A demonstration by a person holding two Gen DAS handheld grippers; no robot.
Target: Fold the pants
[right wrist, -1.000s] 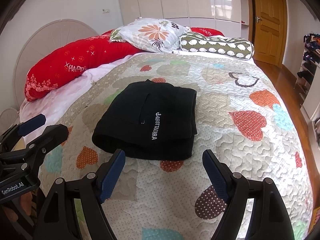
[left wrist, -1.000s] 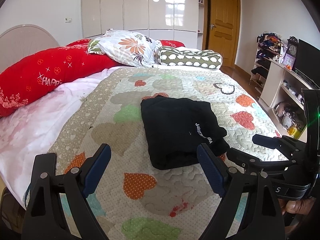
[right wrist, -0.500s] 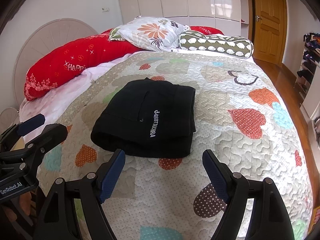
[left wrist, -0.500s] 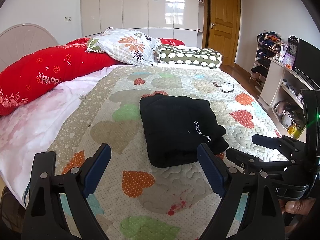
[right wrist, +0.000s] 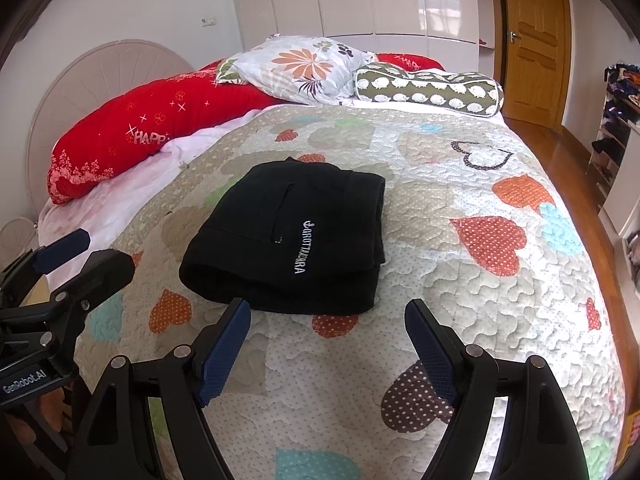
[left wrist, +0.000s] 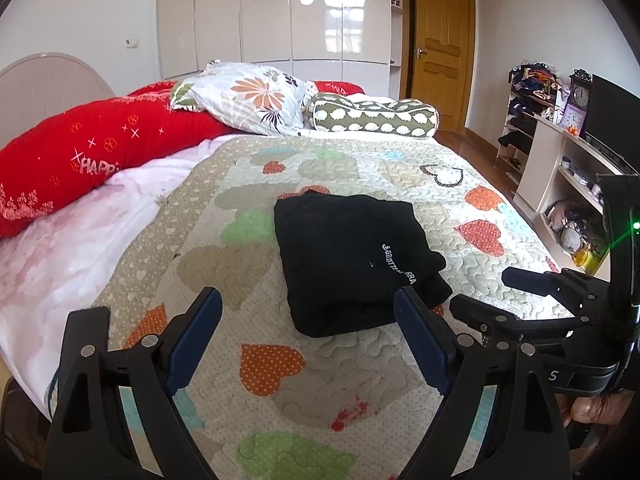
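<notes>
Both jaws: spread wide, nothing gripped.
Pants [right wrist: 288,236]: folded on bed [right wrist: 460,184], ahead of both.
Nearer: right gripper [right wrist: 326,344]; left gripper [left wrist: 308,344] slightly aside.

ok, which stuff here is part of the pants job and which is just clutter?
Job:
- black pants, folded on the quilt
- left gripper, open, empty
- right gripper, open, empty

Just there:
- red pillow
- floral pillow
- green bolster
- clock
</notes>
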